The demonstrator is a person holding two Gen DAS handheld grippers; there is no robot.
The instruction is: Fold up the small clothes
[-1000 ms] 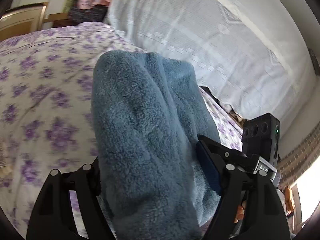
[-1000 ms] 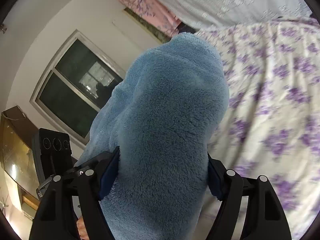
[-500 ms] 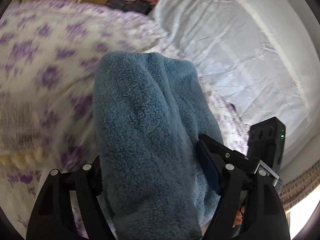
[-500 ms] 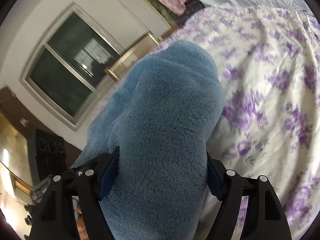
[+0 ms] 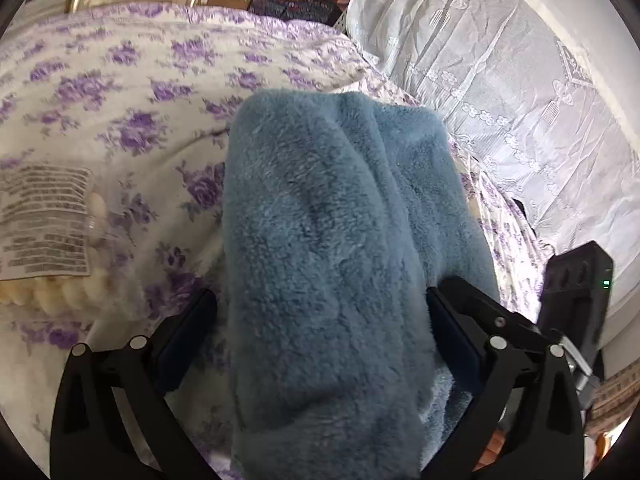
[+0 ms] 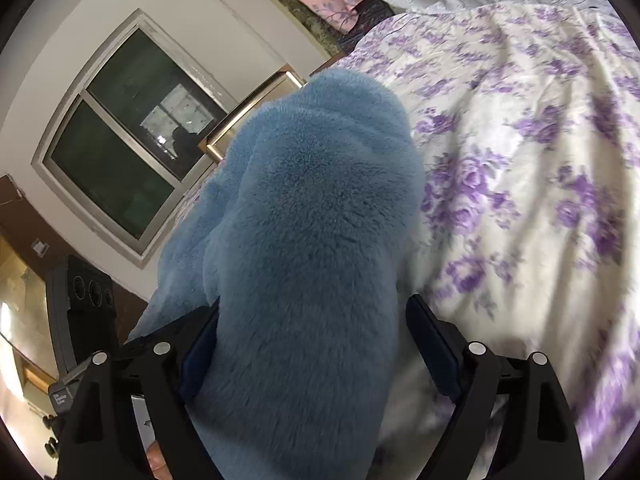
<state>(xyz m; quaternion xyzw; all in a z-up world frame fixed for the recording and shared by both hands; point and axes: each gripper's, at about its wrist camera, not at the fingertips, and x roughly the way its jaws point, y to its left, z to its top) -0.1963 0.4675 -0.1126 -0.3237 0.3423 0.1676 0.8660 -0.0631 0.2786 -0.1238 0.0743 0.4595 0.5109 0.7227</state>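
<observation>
A: Where was the fluffy blue fleece garment (image 5: 332, 264)?

B: In the left wrist view it filled the centre of the frame, bunched in a thick fold between the fingers of the left hand-held gripper (image 5: 320, 328), over the white bed cover printed with purple flowers (image 5: 132, 92).

A: Was it clamped?

B: No. The left hand-held gripper's jaws were opening; a gap showed beside the pad at lower left, the fleece only brushing the pad at lower right.

A: And the other side?

B: The right hand-held gripper (image 6: 312, 344) was opening too, the same fleece (image 6: 316, 248) lying between its fingers, with a gap at the lower-right pad.

A: Anything else near?

B: A clear packet with a printed label (image 5: 44, 220) lay on the bed at the left edge. A dark window (image 6: 120, 152) sat in the upper left of the right wrist view.
</observation>
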